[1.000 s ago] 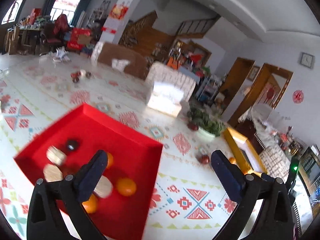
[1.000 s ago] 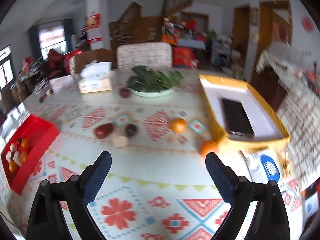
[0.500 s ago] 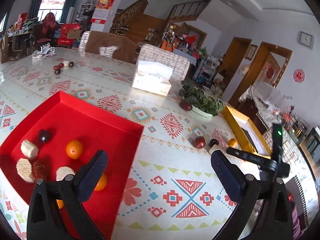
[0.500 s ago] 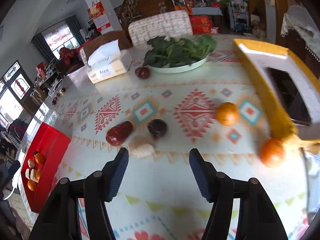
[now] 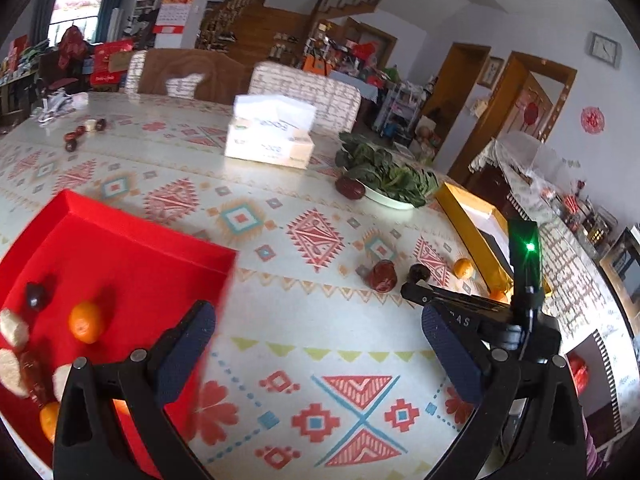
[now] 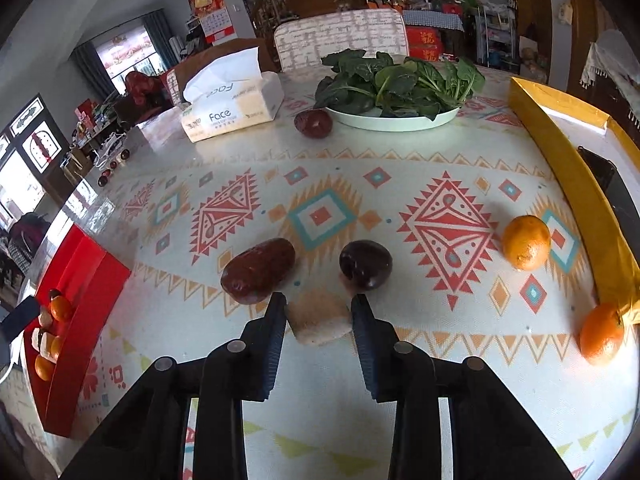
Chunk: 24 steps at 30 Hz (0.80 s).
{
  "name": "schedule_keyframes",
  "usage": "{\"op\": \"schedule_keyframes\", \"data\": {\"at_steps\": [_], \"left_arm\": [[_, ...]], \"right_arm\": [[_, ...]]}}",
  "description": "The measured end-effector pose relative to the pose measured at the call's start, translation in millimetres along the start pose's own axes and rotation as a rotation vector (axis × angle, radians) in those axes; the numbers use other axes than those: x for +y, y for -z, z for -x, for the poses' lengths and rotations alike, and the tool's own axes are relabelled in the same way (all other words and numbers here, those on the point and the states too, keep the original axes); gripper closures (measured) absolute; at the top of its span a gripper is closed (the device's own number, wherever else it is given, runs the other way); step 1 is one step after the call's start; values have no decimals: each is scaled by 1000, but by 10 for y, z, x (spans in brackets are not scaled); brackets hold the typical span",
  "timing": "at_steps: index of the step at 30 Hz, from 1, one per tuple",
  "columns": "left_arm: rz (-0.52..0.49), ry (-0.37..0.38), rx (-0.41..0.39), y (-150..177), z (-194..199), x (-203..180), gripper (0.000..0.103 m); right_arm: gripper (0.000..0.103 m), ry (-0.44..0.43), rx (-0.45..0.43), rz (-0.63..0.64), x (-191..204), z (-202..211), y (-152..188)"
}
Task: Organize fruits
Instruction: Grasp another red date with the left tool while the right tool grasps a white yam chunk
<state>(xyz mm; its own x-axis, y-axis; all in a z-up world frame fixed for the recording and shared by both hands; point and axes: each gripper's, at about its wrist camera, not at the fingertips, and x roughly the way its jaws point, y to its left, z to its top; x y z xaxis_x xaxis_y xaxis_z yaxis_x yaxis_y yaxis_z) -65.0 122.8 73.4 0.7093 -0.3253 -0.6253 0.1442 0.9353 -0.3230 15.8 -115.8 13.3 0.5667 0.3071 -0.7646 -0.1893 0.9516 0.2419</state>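
While your right gripper (image 6: pixel 319 312) brackets the pale beige fruit chunk (image 6: pixel 319 321) at lower centre, fingers just touching it, you are mid-pick; next, squeeze firmly, then carry it to the red tray (image 6: pixel 80 264) at far left. Your left gripper (image 5: pixel 316 344) hangs spread, empty.

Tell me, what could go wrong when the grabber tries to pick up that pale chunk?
The right gripper straddles the beige chunk, which sits close to the dark plum and the red date. Closing could nudge either one and send it rolling. The chunk looks crumbly, so a hard squeeze might break it.
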Motion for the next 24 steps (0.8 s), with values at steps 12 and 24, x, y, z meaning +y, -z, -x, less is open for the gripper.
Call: {"op": "schedule_keyframes", "data": {"at_steps": [12,24], "left_arm": [[-200,-3,154,-108,-1017,-672,7],[-280,-56,218,-90,-1500,-852,72]], "right_arm": [[66,-62,-94,-165,-523,386,24],[66,-88,-98,-179,-570,399,21]]}}
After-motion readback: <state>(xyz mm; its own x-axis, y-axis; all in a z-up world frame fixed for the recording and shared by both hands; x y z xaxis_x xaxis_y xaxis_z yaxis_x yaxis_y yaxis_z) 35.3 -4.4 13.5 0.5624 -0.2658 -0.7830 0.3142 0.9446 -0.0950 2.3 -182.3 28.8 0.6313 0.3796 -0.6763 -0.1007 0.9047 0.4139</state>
